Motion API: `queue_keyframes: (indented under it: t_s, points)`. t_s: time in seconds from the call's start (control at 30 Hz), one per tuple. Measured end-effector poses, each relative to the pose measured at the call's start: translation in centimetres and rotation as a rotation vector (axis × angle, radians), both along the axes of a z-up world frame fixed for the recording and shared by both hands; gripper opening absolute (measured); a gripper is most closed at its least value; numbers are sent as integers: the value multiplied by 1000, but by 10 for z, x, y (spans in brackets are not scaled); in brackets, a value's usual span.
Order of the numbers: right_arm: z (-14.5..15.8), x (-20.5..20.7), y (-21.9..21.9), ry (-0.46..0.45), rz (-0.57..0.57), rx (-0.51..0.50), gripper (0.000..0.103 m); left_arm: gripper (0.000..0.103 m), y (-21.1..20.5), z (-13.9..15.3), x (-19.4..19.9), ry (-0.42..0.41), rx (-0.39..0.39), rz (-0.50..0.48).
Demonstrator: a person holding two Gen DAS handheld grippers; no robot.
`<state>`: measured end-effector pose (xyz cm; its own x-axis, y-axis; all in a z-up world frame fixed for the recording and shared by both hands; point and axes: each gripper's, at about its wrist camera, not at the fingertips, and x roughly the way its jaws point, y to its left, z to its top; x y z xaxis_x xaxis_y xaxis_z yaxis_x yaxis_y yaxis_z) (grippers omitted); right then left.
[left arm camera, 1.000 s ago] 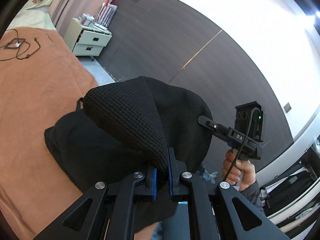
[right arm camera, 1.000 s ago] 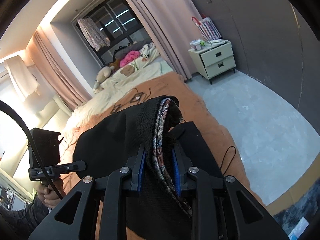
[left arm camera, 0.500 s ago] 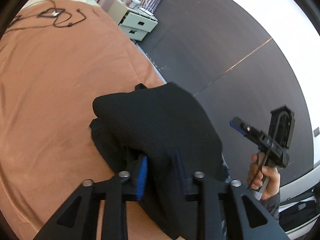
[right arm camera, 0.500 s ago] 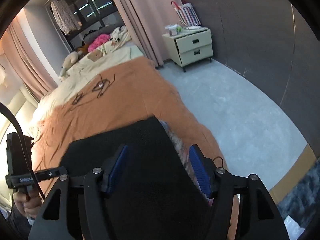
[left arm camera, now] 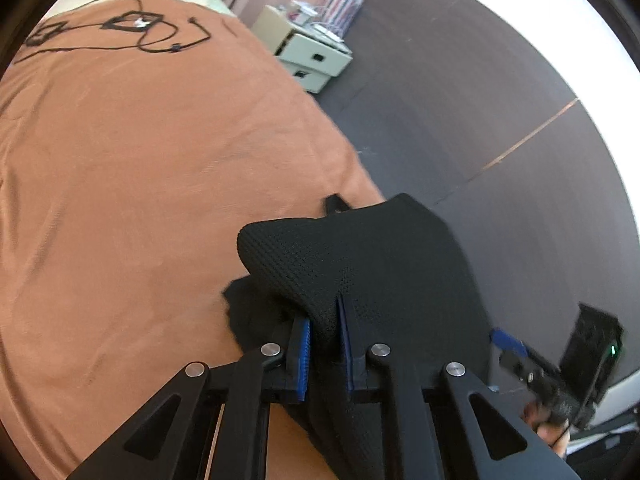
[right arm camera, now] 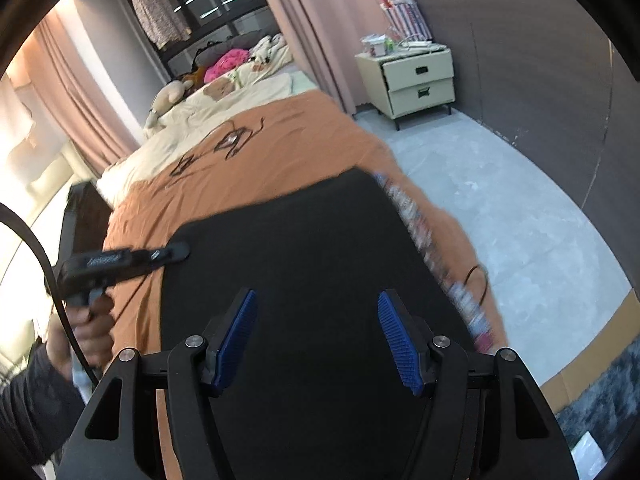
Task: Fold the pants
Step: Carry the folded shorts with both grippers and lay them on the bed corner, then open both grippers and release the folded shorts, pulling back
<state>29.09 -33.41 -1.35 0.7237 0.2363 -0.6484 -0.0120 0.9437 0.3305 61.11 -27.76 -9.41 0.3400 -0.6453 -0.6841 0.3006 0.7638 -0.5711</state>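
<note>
Left gripper [left arm camera: 323,338] closing its jaws on a fold of black pants [left arm camera: 372,264] over the orange bedspread [left arm camera: 140,168]; right gripper [right arm camera: 318,336] stands spread wide above the cloth, gripping nothing.

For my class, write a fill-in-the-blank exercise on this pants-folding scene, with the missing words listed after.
1. The black pants lie on a bed cover coloured ____.
2. The right gripper has its blue pads spread ____ above the cloth.
3. A fold of the pants sits between the pads of the ____ gripper.
4. The bedside cabinet has ____ drawers.

Missing words: orange; apart; left; two
</note>
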Motion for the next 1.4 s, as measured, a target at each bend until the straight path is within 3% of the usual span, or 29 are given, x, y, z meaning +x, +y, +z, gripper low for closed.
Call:
queue_keyframes:
  t_s: [0.17, 0.3, 0.53, 0.8, 1.0, 1.07, 1.27, 1.4]
  points:
    - [-10, -15, 0, 40, -23, -72, 62, 30, 9, 3, -10, -24, 77, 27]
    - [-7, -45, 1, 75, -20, -123, 62, 30, 12, 6, -11, -49, 139, 11]
    - [-10, -92, 12, 165, 4, -165, 62, 30, 17, 17, -31, -55, 178, -27]
    - [43, -124, -1, 122, -41, -114, 62, 35, 23, 40, -58, -91, 196, -64]
    - [83, -140, -2, 89, -75, -136, 62, 59, 36, 72, -91, -160, 205, -82]
    - [99, -145, 0, 73, -87, -145, 72, 62, 42, 81, -103, -185, 209, -86]
    - [139, -167, 11, 15, -125, -190, 87, 77, 71, 108, -141, -247, 213, -78]
    - [155, -180, 28, -10, -122, -212, 87, 93, 89, 125, -163, -312, 232, -56]
